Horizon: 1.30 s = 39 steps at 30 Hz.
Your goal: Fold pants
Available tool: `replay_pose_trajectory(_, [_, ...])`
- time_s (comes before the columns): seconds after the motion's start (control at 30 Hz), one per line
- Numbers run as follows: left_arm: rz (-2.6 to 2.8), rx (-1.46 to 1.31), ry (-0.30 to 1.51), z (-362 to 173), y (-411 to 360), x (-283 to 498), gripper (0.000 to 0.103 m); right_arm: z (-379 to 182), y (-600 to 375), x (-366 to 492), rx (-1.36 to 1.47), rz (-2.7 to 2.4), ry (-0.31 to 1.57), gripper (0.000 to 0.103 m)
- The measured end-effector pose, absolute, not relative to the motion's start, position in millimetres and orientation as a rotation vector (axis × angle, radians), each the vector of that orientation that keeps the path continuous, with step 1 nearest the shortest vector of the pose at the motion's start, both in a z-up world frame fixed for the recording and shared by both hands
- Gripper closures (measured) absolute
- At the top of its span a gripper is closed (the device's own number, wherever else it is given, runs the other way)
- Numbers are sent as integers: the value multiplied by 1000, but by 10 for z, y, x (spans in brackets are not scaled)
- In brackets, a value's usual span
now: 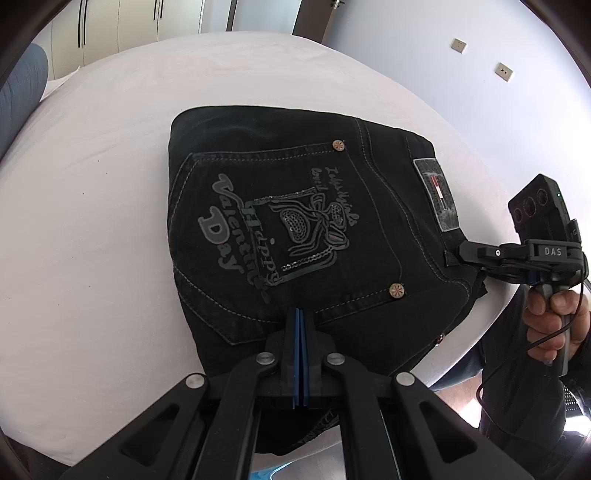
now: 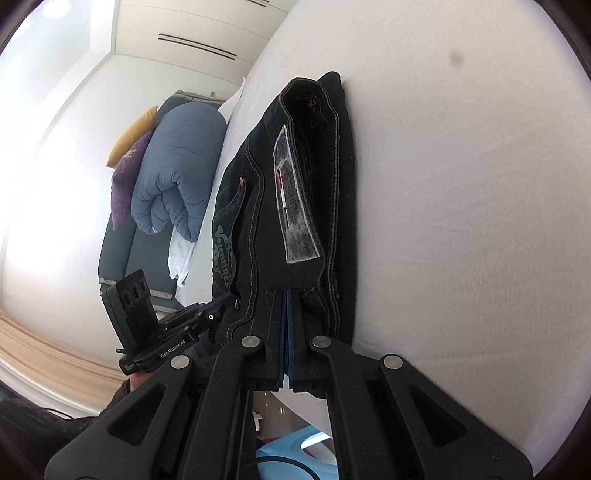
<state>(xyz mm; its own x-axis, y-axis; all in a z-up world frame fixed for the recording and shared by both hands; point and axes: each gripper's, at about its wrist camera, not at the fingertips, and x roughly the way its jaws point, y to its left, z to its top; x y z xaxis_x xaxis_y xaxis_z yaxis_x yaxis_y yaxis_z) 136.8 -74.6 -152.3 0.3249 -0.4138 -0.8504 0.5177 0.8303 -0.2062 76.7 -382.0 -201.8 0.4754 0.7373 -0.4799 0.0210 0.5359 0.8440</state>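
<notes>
Black jeans (image 1: 295, 229) lie folded into a compact stack on the white bed, back pocket with grey "Happy Valentine's Day" print facing up. My left gripper (image 1: 300, 314) is shut on the near edge of the pants below the pocket. My right gripper (image 1: 452, 256) pinches the waistband corner beside the grey leather patch (image 1: 437, 195). In the right wrist view the right gripper (image 2: 287, 295) is shut on the waistband of the pants (image 2: 295, 192), and the left gripper (image 2: 221, 308) holds the edge at lower left.
The white bed sheet (image 1: 110, 206) spreads around the pants. A rolled blue duvet (image 2: 177, 170) and purple and yellow pillows (image 2: 125, 173) lie on a dark bench beyond the bed. Wardrobe doors (image 1: 122, 26) stand behind. A blue plastic item (image 2: 295, 454) sits below the bed edge.
</notes>
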Motion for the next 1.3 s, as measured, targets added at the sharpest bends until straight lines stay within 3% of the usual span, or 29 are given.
replay_pose_trajectory(0.07, [-602, 111, 1076, -1458, -729, 1342, 100, -1943, -3862, 742, 901, 493, 993, 103])
replay_pose_trajectory(0.1, [-594, 106, 1080, -1381, -709, 1324, 97, -1879, -3881, 709, 889, 478, 981, 95])
replay_pose_trajectory(0.13, [-592, 96, 1071, -1311, -661, 1300, 79, -1789, -3916, 671, 873, 467, 965, 91])
replay_pose_trajectory(0.17, [-586, 80, 1049, -1212, -599, 1279, 46, -1722, -3966, 648, 858, 456, 956, 68])
replay_pose_trajectory(0.2, [-567, 65, 1021, -1111, -516, 1269, 33, -1646, -4022, 624, 845, 434, 948, 26])
replay_pose_trajectory(0.23, [-551, 54, 996, -1038, -446, 1270, 23, -1582, -4097, 597, 855, 413, 928, 13])
replay_pose_trajectory(0.27, [-535, 42, 974, -969, -366, 1295, 22, -1518, -4180, 581, 869, 401, 894, 10])
replay_pose_trajectory(0.67, [-507, -119, 1135, -1329, -187, 2053, 22, -1693, -4255, 1330, 882, 391, 1105, 16])
replay_pose_trajectory(0.87, [-516, -112, 1208, -1553, -368, 2176, 23, -1816, -4065, 1569, 869, 391, 1194, 37])
replay_pose_trajectory(0.93, [-521, -102, 1211, -1572, -390, 2198, 23, -1840, -4003, 1623, 852, 382, 1211, 40])
replay_pose_trajectory(1.0, [-541, -93, 1217, -1580, -429, 2206, 34, -1854, -3942, 1663, 834, 374, 1222, 43])
replay_pose_trajectory(1.03, [-555, -95, 1220, -1570, -450, 2206, 45, -1858, -3921, 1681, 828, 369, 1227, 45])
replay_pose_trajectory(1.13, [-555, -60, 1220, -1557, -508, 2200, 51, -1891, -3878, 1717, 819, 339, 1243, 67])
replay_pose_trajectory(1.3, [-559, -30, 1208, -1471, -549, 2158, 67, -1832, -3780, 1718, 743, 317, 1232, 76])
